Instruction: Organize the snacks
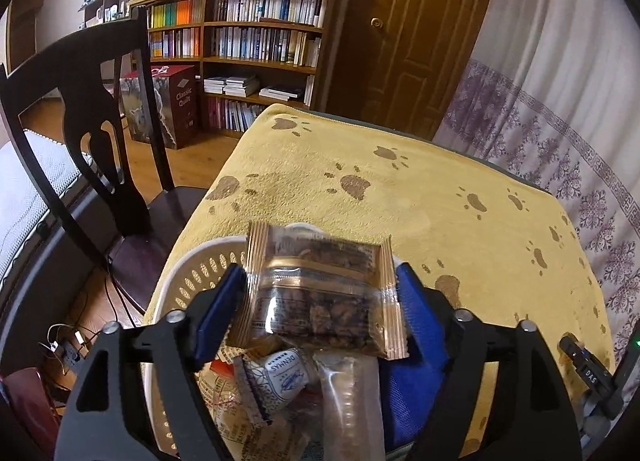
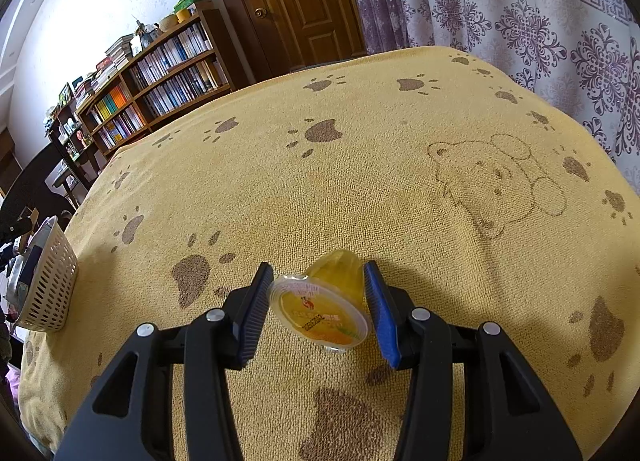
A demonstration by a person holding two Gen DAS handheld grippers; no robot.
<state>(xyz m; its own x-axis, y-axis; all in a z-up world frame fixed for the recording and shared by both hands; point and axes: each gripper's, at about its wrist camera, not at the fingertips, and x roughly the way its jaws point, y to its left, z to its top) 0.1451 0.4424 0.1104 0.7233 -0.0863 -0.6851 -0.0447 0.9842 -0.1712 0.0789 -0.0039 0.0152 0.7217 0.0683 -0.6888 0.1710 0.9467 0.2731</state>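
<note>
- The left gripper (image 1: 320,293) holds a clear packet of brown snacks (image 1: 318,293) between its blue pads, jaws closed on the packet's sides, above a white slotted basket (image 1: 200,273) that holds other wrapped snacks.
- The right gripper (image 2: 318,297) brackets a yellow jelly cup (image 2: 320,309) lying tilted on the yellow paw-print towel (image 2: 360,181); its jaws stand apart, and contact cannot be told.
- In the right wrist view the basket stands at the towel's left edge, well apart from the cup.

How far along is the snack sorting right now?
Several wrapped snacks already lie in the white basket. In hand: the left tool holds a clear packet of brown snacks above the basket. Left: the yellow jelly cup lies tipped on the towel between the right tool fingers, not clearly gripped.
</note>
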